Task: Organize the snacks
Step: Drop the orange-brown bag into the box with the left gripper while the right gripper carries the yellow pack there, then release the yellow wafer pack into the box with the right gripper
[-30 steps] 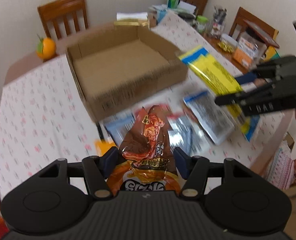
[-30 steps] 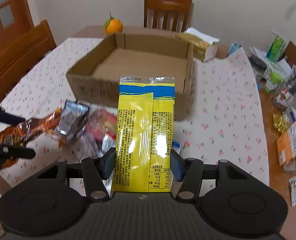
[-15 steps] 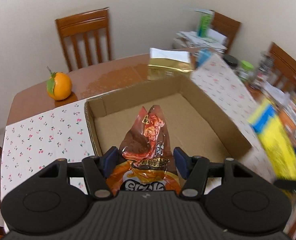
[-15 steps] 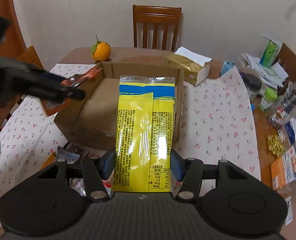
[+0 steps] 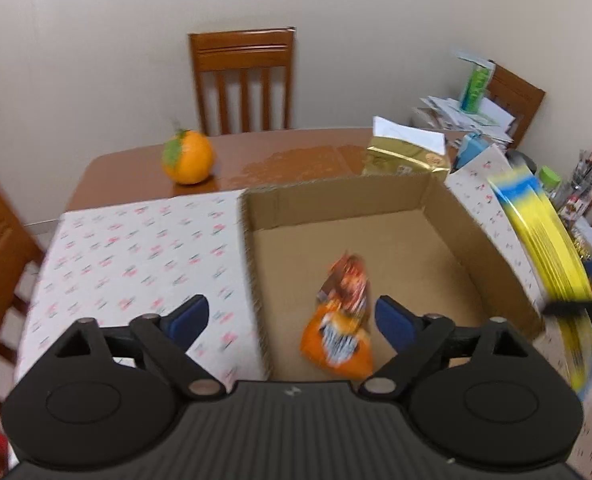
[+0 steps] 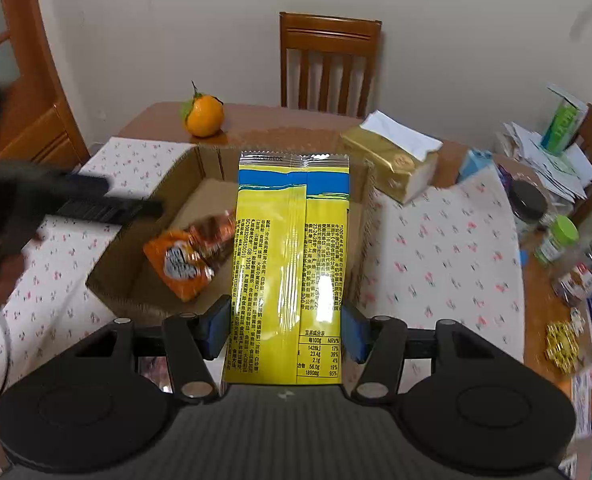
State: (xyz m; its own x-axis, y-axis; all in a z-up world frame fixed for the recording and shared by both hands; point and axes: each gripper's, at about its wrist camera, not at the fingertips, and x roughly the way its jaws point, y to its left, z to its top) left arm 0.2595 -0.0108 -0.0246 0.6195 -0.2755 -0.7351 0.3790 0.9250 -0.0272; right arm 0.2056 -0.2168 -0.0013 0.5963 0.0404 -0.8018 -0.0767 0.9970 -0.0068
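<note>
An open shallow cardboard box [image 5: 475,248] [image 6: 168,184] sits on the cherry-print tablecloth. An orange snack packet [image 5: 341,320] [image 6: 188,254] lies inside the box near its front left. My left gripper [image 5: 292,316] is open above the box's left wall, with the packet below and between its fingers. It shows blurred at the left of the right wrist view [image 6: 96,204]. My right gripper [image 6: 284,328] is shut on a yellow and blue snack pack [image 6: 292,272], held over the box's right side. The pack also shows in the left wrist view [image 5: 543,248].
An orange fruit [image 5: 187,162] [image 6: 204,115] and a gold tissue pack [image 5: 407,156] [image 6: 391,160] sit behind the box. Wooden chairs [image 5: 243,80] surround the table. Jars, papers and clutter [image 6: 555,236] crowd the right side. Other snack packets peek out below my right gripper [image 6: 152,368].
My left gripper has opened and let the orange packet drop into the box. My right gripper has carried the yellow pack closer over the box.
</note>
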